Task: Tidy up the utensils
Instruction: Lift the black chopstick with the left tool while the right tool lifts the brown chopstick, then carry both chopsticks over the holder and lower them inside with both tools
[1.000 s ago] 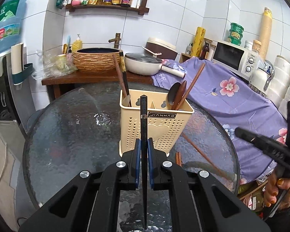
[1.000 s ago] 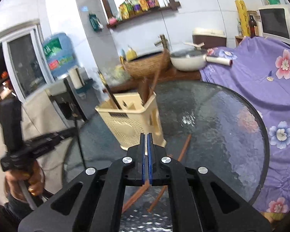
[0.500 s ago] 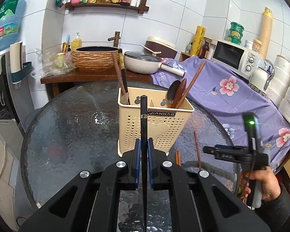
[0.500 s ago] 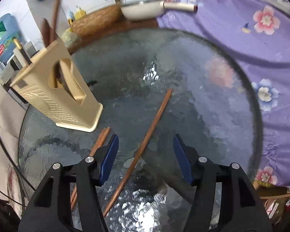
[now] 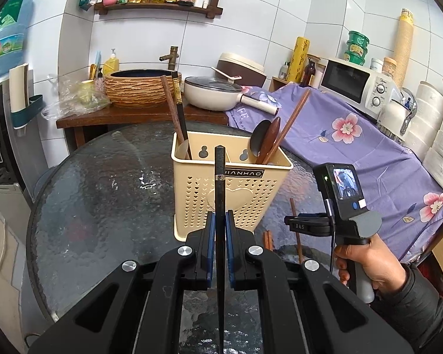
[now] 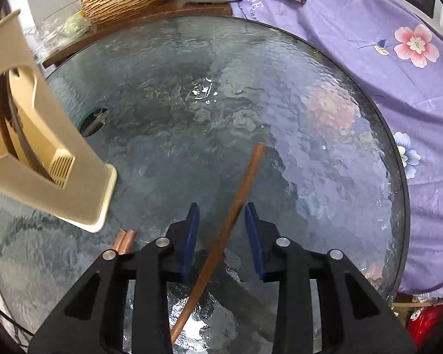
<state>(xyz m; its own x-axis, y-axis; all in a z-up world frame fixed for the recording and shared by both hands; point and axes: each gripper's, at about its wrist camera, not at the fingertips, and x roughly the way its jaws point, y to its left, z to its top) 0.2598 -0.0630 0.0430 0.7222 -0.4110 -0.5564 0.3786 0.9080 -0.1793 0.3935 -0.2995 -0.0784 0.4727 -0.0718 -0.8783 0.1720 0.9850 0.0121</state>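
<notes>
Bottom centre of the right wrist view: right gripper (image 6: 221, 224) spread either side of a brown wooden chopstick (image 6: 236, 206) lying flat on the glass table (image 6: 325, 177), jaws just been closing in, pads not yet touching the wood. Stick crossing the gap at a slant. Risk here, as a judgement: closing on an angled, thin stick could roll or flick it across slick glass, or pinch only one edge. Lower left, two more brown chopstick ends (image 6: 125, 240) peeking out beside the claw. Left edge, beige utensil caddy (image 6: 44, 171), close enough to get knocked on the lift.

Left wrist view, bottom centre: left gripper (image 5: 220, 230) pressed together on a black chopstick (image 5: 219, 183), upright. Mid-frame, caddy already carrying spoons (image 5: 265, 141) and chopsticks (image 5: 174, 106). Lower right, hand (image 5: 369, 262) gripping the other tool.
</notes>
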